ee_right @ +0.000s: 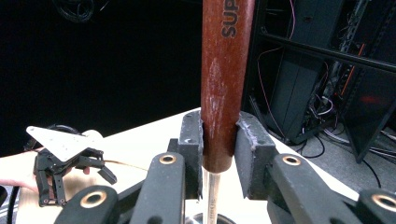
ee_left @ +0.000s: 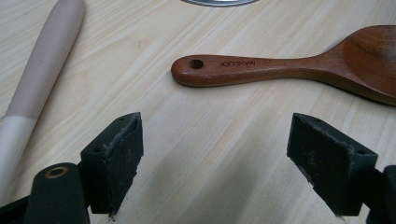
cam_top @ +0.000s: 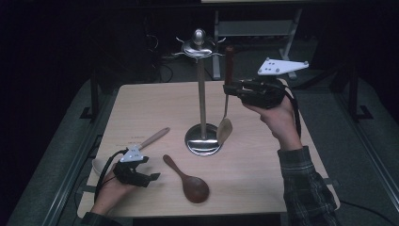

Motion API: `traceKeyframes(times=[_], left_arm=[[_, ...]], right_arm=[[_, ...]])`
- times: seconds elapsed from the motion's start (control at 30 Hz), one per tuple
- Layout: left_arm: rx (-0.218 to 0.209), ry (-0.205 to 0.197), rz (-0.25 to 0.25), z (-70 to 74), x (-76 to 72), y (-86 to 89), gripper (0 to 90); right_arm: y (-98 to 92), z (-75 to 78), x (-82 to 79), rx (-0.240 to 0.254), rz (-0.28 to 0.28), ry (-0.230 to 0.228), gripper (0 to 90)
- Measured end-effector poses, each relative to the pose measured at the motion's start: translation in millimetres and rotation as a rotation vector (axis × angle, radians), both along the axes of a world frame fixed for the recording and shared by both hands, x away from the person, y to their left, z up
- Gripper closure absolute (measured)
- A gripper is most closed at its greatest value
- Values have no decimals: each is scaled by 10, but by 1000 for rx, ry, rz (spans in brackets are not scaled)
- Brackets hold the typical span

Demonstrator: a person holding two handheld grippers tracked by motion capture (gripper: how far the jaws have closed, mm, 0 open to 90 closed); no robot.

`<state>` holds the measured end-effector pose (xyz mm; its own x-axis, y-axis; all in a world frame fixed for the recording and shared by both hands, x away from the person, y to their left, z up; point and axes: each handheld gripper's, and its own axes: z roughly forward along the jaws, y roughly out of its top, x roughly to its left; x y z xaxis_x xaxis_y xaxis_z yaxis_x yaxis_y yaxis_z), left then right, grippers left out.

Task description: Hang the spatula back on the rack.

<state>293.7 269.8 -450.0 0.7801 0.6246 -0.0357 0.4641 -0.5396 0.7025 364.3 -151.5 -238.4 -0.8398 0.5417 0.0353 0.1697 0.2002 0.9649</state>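
Right gripper (cam_top: 229, 89), raised above the desk (cam_top: 263, 179), jaws clenched on the red-brown handle of a metal spoon (cam_top: 225, 128); the spoon hangs upright, its bowl below the gripper, just beside the stand (cam_top: 202, 94) and over the stand's round base. Left gripper (cam_top: 153, 169), resting low near the desk's near left edge, jaws released and apart with nothing between them. Ahead of its jaws lies a dark wooden spoon (ee_left: 299, 70); to their left, a pale-handled spatula (ee_left: 37, 84).
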Motion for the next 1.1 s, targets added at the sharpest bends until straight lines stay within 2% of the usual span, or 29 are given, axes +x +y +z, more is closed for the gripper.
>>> traceKeyframes(times=[1.1], left_arm=[[-4, 3, -6, 0, -5, -10, 182]], right_arm=[[202, -13, 126, -35, 16, 15, 724]])
